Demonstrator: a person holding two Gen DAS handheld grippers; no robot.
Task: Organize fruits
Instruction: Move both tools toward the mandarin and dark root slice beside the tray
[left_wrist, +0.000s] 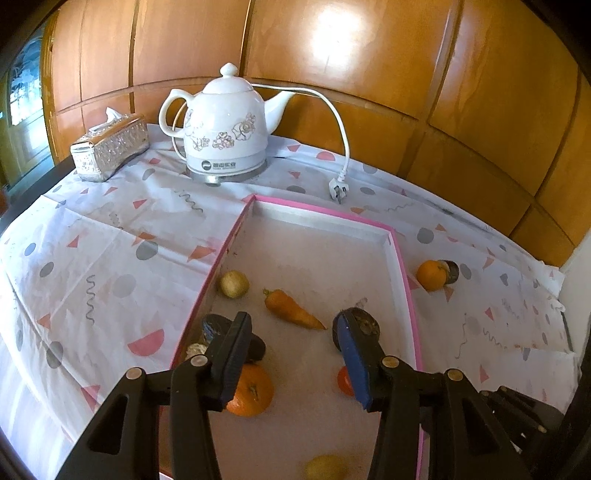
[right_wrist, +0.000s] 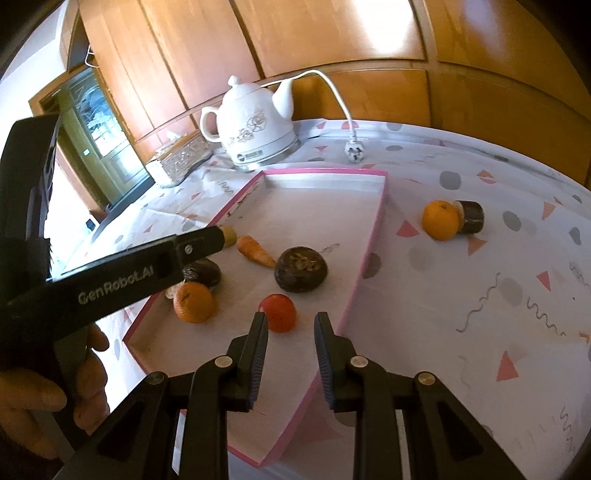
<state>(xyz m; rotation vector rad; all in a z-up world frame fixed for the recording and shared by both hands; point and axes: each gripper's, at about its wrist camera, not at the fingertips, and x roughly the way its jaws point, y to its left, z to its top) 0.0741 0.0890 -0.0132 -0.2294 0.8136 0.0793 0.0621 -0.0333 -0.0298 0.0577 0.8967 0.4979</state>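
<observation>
Both the left tongs (left_wrist: 293, 349) and right tongs (right_wrist: 291, 345) are held open and empty over the pink-rimmed white tray (right_wrist: 373, 236), while a round orange tangerine (right_wrist: 441, 220) is left outside on the patterned tabletop (right_wrist: 480, 314), right of the tray, likely awaiting collection.

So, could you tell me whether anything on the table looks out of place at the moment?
Yes: one orange and a dark round piece touching it sit on the tablecloth, outside the pink-edged tray that holds the other produce. The kettle is unplugged, its plug lying loose on the cloth.
</observation>
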